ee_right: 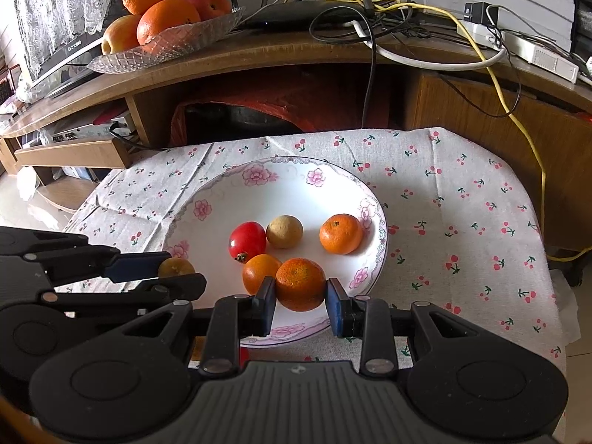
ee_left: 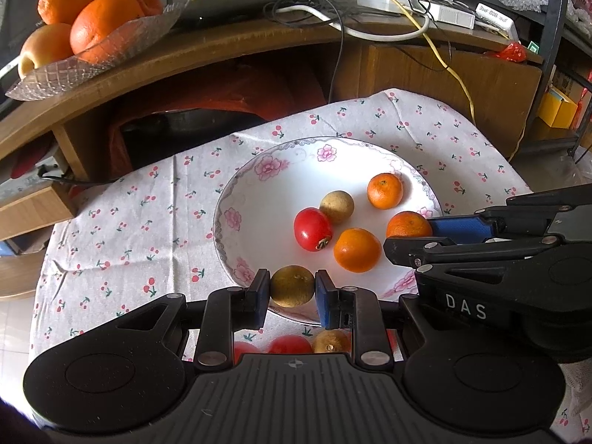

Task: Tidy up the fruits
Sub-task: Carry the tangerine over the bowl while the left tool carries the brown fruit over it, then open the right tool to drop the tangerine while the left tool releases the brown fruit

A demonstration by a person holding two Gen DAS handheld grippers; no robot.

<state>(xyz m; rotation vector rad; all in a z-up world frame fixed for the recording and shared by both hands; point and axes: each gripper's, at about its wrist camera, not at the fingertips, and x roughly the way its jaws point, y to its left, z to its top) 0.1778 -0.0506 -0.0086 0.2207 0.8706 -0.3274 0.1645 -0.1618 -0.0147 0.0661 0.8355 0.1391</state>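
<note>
The left gripper (ee_left: 292, 290) clamps a brown fruit (ee_left: 292, 285) at the plate's (ee_left: 255, 199) lower rim. The right gripper (ee_right: 301, 290) squeezes a mandarin (ee_right: 300, 283), with 4 other fruits crowded beyond it at frame center.

One flowered plate (ee_right: 207, 199) holds one red tomato (ee_right: 247, 238), one brown longan (ee_right: 284, 231) at its 2 o'clock, and two free mandarins (ee_right: 340, 233). Each gripper pinches one more fruit. The glass dish (ee_right: 192, 37) carries four large fruits.
</note>
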